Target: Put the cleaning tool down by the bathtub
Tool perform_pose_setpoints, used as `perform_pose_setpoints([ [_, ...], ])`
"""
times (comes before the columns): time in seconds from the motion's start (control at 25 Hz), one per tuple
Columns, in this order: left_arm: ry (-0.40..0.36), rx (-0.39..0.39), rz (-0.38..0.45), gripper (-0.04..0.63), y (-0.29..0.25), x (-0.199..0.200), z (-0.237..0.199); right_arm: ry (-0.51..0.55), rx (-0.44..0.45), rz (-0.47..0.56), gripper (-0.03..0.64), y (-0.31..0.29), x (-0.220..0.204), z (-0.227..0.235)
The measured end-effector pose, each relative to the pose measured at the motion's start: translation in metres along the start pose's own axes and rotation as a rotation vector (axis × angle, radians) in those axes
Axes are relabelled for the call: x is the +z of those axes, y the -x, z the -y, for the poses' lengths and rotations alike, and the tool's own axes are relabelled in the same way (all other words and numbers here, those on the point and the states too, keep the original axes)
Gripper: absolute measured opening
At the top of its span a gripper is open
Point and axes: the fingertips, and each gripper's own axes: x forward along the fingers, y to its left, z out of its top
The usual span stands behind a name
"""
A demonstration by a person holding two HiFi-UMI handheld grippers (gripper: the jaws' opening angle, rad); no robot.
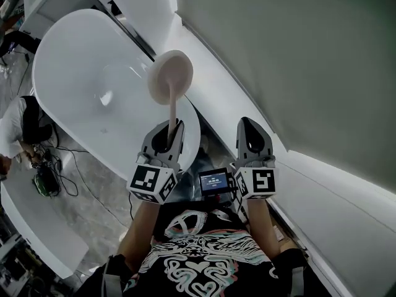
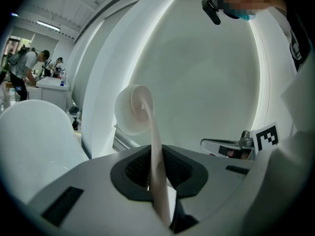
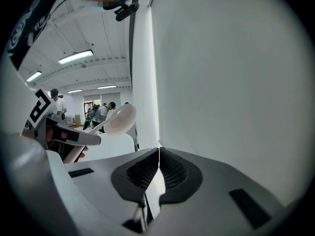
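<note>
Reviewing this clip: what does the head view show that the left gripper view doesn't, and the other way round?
Only the head view: the bathtub as a whole oval, a small lit screen and cables on the floor. Only the left gripper view: the pads pressed on the handle of the cleaning tool, and people at a counter far behind. Both: the left gripper holding the cleaning tool with its round head beyond the jaws, part of the bathtub, and the right gripper.
</note>
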Motion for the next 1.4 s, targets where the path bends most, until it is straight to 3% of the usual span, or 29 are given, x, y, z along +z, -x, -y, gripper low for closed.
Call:
perform_pose_setpoints([
  [0.6,0.078,0.049,-0.083,0.054,-0.071,-0.057,-0.060,-0.001,0.041,-0.161,0.028,-0.075,-0.081,0.016],
  [1.4,0.204,0.084,-0.141,0.054,-0.138,-0.148,-0.127,-0.013,0.049,-0.272,0.028,-0.161,-0.184,0.019],
])
